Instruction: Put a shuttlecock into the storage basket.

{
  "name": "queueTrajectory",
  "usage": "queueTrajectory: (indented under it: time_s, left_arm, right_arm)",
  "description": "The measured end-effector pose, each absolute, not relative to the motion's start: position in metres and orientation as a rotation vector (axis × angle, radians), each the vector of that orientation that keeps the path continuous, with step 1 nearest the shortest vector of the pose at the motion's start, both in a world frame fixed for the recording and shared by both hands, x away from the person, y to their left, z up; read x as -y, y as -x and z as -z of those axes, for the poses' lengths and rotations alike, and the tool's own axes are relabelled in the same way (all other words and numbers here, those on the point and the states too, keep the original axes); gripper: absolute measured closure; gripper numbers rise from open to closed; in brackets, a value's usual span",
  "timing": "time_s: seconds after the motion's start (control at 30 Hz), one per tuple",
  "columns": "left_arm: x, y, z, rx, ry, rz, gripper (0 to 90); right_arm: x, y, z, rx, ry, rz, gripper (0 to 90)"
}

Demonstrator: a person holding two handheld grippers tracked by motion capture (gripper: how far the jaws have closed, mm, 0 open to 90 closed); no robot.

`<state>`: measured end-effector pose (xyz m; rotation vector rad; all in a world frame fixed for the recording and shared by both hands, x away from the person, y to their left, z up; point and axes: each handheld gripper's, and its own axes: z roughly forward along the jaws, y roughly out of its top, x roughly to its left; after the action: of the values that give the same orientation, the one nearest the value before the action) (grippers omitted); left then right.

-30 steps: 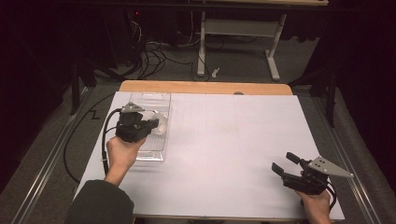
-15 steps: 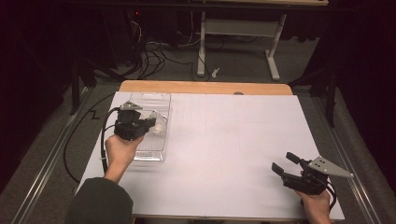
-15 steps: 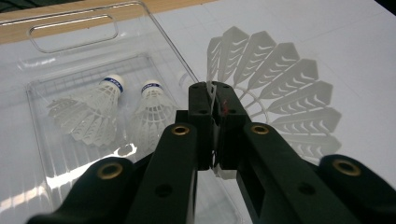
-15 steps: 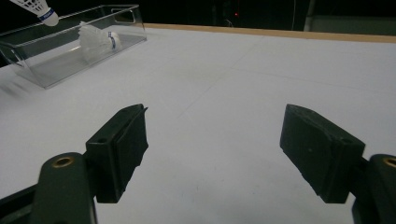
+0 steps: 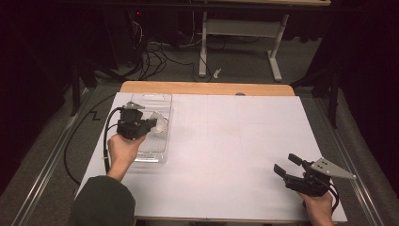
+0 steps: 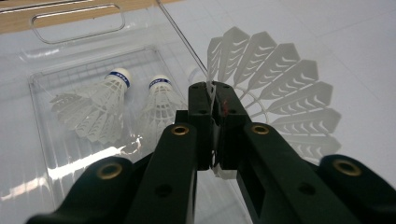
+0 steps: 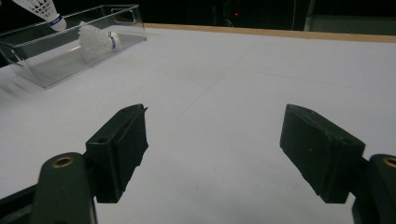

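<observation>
Pinching shuttlecock (image 6: 275,93) skirt edge between left claw (image 6: 214,100) jaws, above tray (image 6: 93,28).

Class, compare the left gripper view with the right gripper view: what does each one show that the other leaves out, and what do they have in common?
Left gripper view: the left gripper shut on the feather skirt of a shuttlecock, with two more shuttlecocks lying side by side in the tray.

Right gripper view: the right gripper, jaws wide apart with nothing between them, above the white table.

Both: the clear plastic tray with shuttlecocks in it.
</observation>
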<state>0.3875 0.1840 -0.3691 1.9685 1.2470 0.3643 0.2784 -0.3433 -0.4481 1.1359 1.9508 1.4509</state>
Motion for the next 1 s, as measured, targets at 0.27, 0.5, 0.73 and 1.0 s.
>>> queueTrajectory:
  time_s: [0.27,0.5,0.73,1.0]
  left_arm:
    - [-0.184,-0.396,0.375,-1.278,-1.977,-0.355,87.0]
    - [-0.184,-0.4,0.378,-1.297,-1.977,-0.353,86.8]
    - [-0.184,-0.402,0.381,-1.309,-1.984,-0.349,86.6]
    - [-0.184,-0.404,0.382,-1.323,-1.986,-0.351,74.6]
  right_arm:
    - [0.343,-0.278,0.448,-1.95,-1.137,-1.452,23.5]
    - [0.343,-0.278,0.448,-1.949,-1.134,-1.451,23.5]
    - [0.343,-0.278,0.448,-1.949,-1.133,-1.452,23.5]
    - [0.343,-0.278,0.448,-1.948,-1.132,-1.454,23.5]
